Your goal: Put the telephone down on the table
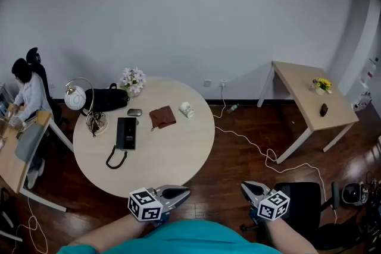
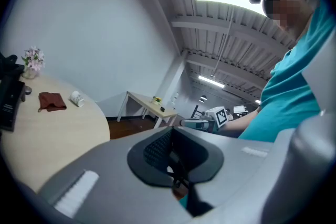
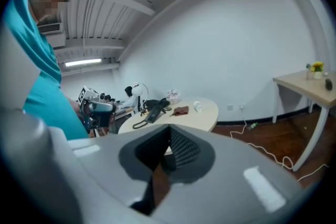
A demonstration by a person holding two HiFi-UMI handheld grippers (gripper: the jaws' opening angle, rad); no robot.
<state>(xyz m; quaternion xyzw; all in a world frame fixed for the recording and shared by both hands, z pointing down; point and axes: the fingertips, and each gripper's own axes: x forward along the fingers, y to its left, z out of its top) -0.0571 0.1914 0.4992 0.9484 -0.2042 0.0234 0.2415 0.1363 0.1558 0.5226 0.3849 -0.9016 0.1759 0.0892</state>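
A black telephone [image 1: 125, 132] lies flat on the round beige table [image 1: 178, 151], its coiled cord [image 1: 115, 158] trailing toward me. It also shows at the left edge of the left gripper view as the telephone [image 2: 10, 97], and far off in the right gripper view as the telephone [image 3: 152, 111]. My left gripper [image 1: 182, 192] and right gripper [image 1: 246, 188] hang low in front of me, off the table's near edge, tips turned toward each other. Both are shut and hold nothing. Each gripper view shows the other: the right gripper [image 2: 202, 122] and the left gripper [image 3: 97, 107].
On the table lie a brown cloth [image 1: 162, 116], a white cup [image 1: 187, 109], a flower vase [image 1: 132, 80], a black bag [image 1: 107, 98] and a lamp [image 1: 76, 95]. A white cable [image 1: 262, 151] crosses the floor. A second table [image 1: 309, 98] stands right; a black chair [image 1: 306, 199] sits near my right.
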